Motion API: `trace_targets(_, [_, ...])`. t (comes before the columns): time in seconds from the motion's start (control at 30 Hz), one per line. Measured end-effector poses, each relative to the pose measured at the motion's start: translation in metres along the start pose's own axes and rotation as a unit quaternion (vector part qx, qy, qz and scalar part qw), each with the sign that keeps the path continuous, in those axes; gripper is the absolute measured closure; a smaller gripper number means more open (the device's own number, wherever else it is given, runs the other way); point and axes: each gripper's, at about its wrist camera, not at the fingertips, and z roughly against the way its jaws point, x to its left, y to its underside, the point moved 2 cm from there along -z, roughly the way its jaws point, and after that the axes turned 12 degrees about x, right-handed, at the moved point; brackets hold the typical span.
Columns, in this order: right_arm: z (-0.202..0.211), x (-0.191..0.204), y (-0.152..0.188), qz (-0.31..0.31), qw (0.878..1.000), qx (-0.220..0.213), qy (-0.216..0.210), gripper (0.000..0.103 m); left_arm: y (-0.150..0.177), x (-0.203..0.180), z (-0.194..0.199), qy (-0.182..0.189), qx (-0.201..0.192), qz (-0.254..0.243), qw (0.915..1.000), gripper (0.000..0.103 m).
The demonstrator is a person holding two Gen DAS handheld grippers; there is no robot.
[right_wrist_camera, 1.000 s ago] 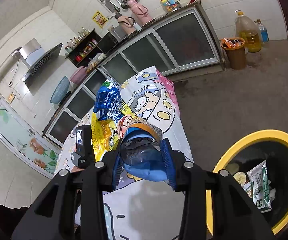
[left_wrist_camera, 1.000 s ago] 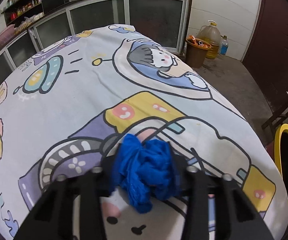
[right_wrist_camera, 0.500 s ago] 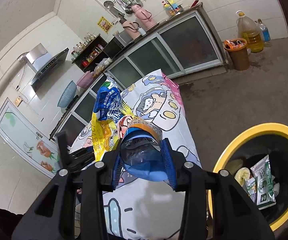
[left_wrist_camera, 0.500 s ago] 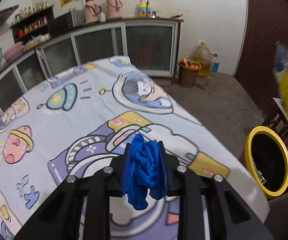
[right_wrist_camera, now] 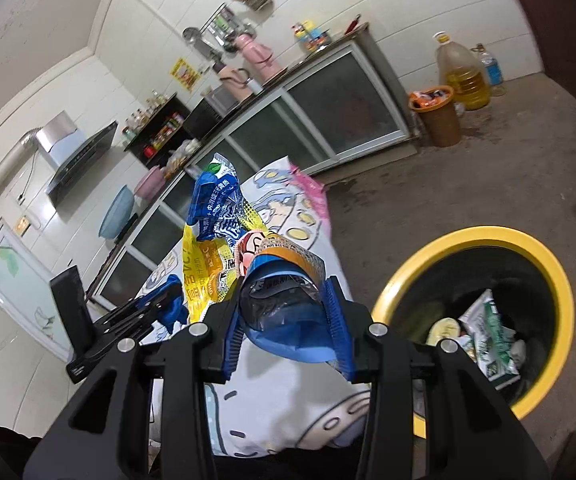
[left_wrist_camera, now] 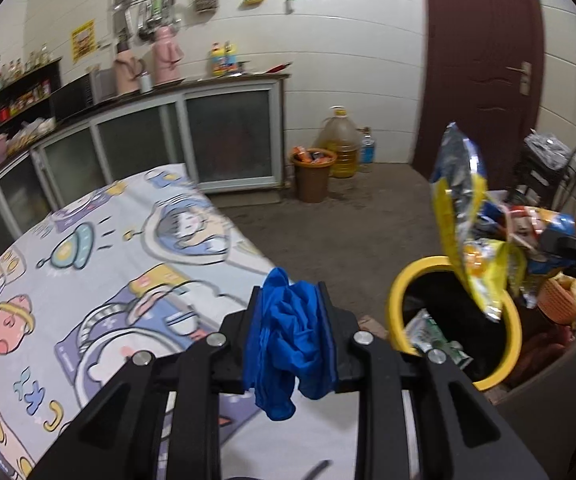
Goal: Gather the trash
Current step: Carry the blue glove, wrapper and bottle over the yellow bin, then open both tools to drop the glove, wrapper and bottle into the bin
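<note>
A crumpled wad of thin blue plastic film (left_wrist_camera: 288, 336) is clamped in the left gripper (left_wrist_camera: 289, 334), whose jaws have just been closing on it; the soft, wrinkled material bulges above the blue ribbed pads and hangs limp below them. A bunch of crinkled, glossy snack wrappers (right_wrist_camera: 232, 248), yellow, blue and orange with a foil sheen, is pinched in the right gripper (right_wrist_camera: 288, 320), with a clear, creased piece pressed between its pads. In the left wrist view the same bunch (left_wrist_camera: 471, 236) is seen held above the round bin (left_wrist_camera: 397, 292), a black container with a smooth yellow rim. Flat printed packets (right_wrist_camera: 491, 336) are seen lying inside the bin (right_wrist_camera: 559, 280). The surface (left_wrist_camera: 88, 264) beside the bin is draped with a pale cartoon-printed cloth. On the rough concrete floor (right_wrist_camera: 507, 168) by the cabinets a brown bucket (right_wrist_camera: 439, 120) is seen filled with wrappers, next to a large amber oil jug (right_wrist_camera: 461, 72).
</note>
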Motion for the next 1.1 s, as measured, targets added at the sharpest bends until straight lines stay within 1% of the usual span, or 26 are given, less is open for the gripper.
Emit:
trace_targets(0.23, [0.025,-0.031,0.012,-0.024,0.999,-0.027,0.035,0.066,-0.010,-0.045,0.003,0.021,-0.014,-0.039,0.9989,0.079])
trace_targets(0.43, [0.028,-0.057,0.020,-0.045,0.996,-0.035,0.068,0.066,-0.016,-0.079,-0.001,0.038,-0.019,-0.067,0.9968,0.079])
trace_targets(0.5, [0.028,-0.064,0.022,-0.048,0.993,-0.042,0.096,0.066,-0.018,-0.088,-0.004,0.042,-0.018,-0.074,0.9962,0.079])
trace_targets(0.53, [0.029,-0.068,0.023,-0.048,0.990,-0.046,0.121,0.066,-0.019,-0.093,-0.006,0.044,-0.018,-0.076,0.9960,0.079])
trace_targets(0.57, [0.028,-0.070,0.024,-0.047,0.988,-0.048,0.136,0.065,-0.020,-0.097,-0.009,0.046,-0.016,-0.078,0.9957,0.079])
trace_targets(0.7, [0.023,-0.084,0.026,-0.051,0.984,-0.045,0.167,0.065,-0.023,-0.110,-0.020,0.052,-0.012,-0.085,0.9950,0.079])
trace_targets(0.83, [0.009,-0.098,0.026,-0.051,0.969,-0.031,0.241,0.065,-0.029,-0.128,-0.037,0.062,-0.008,-0.094,0.9935,0.079])
trace_targets(0.97, [-0.004,-0.110,0.023,-0.059,0.965,-0.011,0.257,0.064,-0.034,-0.147,-0.059,0.078,-0.002,-0.102,0.9917,0.079])
trace_targets(1.0, [-0.008,-0.110,0.020,-0.060,0.963,-0.008,0.263,0.061,-0.036,-0.153,-0.066,0.082,0.003,-0.102,0.9913,0.077])
trace_targets(1.03, [-0.009,-0.112,0.019,-0.062,0.961,-0.006,0.271,0.059,-0.038,-0.156,-0.074,0.086,0.012,-0.100,0.9911,0.071])
trace_targets(1.07, [-0.011,-0.113,0.019,-0.063,0.957,-0.004,0.282,0.050,-0.039,-0.158,-0.080,0.094,0.020,-0.094,0.9909,0.053])
trace_targets(1.1, [-0.012,-0.116,0.018,-0.064,0.953,-0.003,0.298,0.045,-0.040,-0.157,-0.084,0.103,0.024,-0.083,0.9909,0.042])
